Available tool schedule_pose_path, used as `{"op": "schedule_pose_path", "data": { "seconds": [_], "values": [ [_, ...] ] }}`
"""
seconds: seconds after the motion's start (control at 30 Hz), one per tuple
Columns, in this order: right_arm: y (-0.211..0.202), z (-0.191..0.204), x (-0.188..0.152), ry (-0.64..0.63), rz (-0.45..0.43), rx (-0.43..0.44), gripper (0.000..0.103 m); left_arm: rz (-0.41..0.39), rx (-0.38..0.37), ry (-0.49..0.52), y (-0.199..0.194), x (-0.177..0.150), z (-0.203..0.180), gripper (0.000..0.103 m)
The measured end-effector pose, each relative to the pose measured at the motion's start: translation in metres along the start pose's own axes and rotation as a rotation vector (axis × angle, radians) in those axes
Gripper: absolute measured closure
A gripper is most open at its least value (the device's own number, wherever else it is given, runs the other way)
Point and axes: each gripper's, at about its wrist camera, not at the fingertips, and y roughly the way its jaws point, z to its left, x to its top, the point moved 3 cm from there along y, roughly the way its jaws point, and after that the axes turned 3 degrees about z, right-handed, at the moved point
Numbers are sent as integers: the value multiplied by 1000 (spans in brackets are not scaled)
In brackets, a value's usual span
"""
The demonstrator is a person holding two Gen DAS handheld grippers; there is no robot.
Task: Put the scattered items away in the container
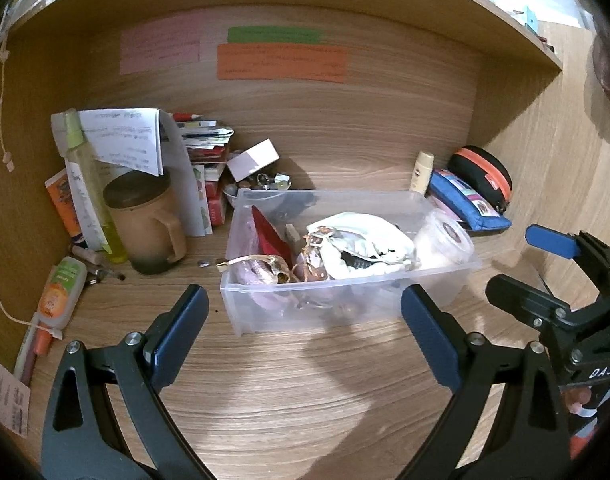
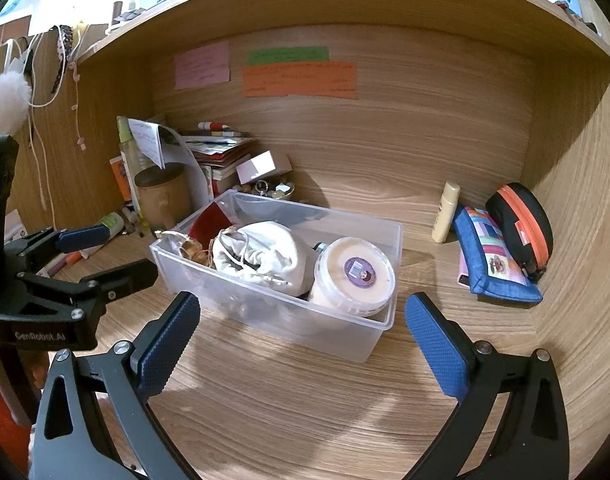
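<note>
The clear plastic box (image 1: 345, 292) sits on the desk (image 1: 285, 392) just ahead of both grippers, holding a white cloth bag (image 2: 261, 256), a round white tub (image 2: 355, 276) and a red pouch (image 1: 271, 236). The left gripper (image 1: 305, 320) hovers with its fingers (image 1: 177, 336) released and spread wide, the box's near wall lying between and just beyond their tips. The right gripper (image 2: 301, 324) is likewise released, empty, its fingers (image 2: 437, 348) framing the box's near corner without touching it.
</note>
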Motion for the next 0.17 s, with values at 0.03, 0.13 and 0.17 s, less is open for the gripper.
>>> {"op": "schedule_pose_path", "data": {
  "seconds": [0.03, 0.13, 0.17],
  "values": [
    [0, 0, 0, 0, 0, 1, 0, -3, -3, 3, 0, 0, -1, 5],
    [0, 0, 0, -1, 0, 2, 0, -10, -2, -1, -1, 1, 0, 5],
    [0, 0, 0, -2, 0, 2, 0, -9, 0, -3, -2, 1, 0, 5]
  ]
}}
